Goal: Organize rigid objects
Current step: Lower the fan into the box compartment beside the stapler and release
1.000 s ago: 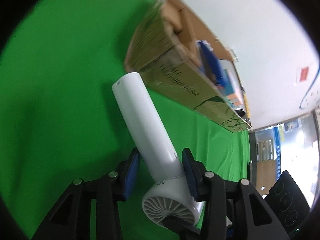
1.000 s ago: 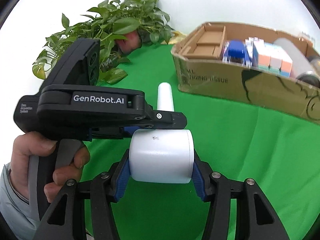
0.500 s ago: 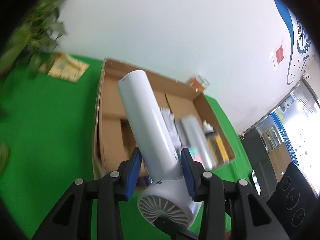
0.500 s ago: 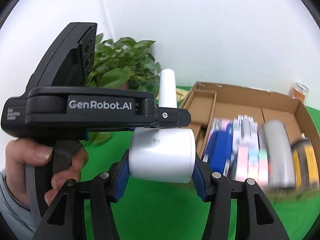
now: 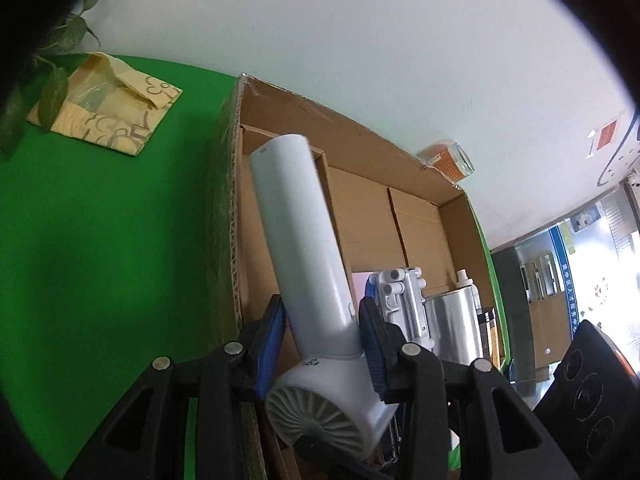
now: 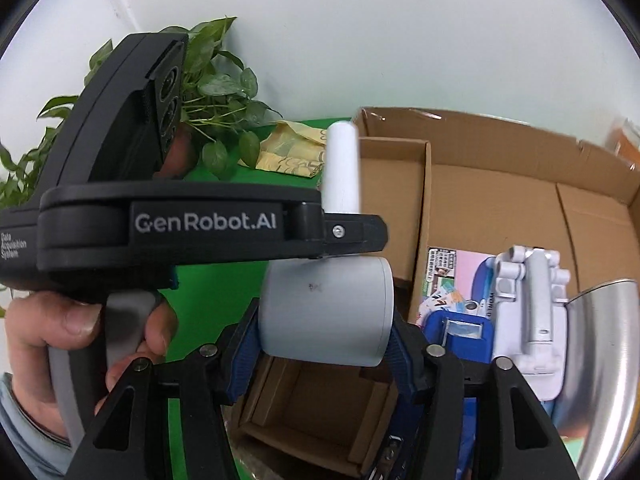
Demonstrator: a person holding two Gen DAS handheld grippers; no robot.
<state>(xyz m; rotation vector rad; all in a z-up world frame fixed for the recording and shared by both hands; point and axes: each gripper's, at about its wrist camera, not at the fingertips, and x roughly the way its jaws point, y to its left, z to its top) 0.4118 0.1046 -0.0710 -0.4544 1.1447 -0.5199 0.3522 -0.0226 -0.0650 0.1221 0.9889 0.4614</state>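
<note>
Gripped at both ends, handle by left gripper (image 5: 322, 340) just closing tighter, barrel by right gripper (image 6: 324, 344) just easing wider, white hair dryer (image 5: 308, 280) over cardboard box (image 6: 500, 152), probably for steady lowering into empty left compartment.

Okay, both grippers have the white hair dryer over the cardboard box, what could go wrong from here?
1. The right gripper, whose jaws have just been opening, may let the hair dryer barrel tip out.
2. The left compartment looks narrow; the handle could catch on the cardboard box wall.
</note>
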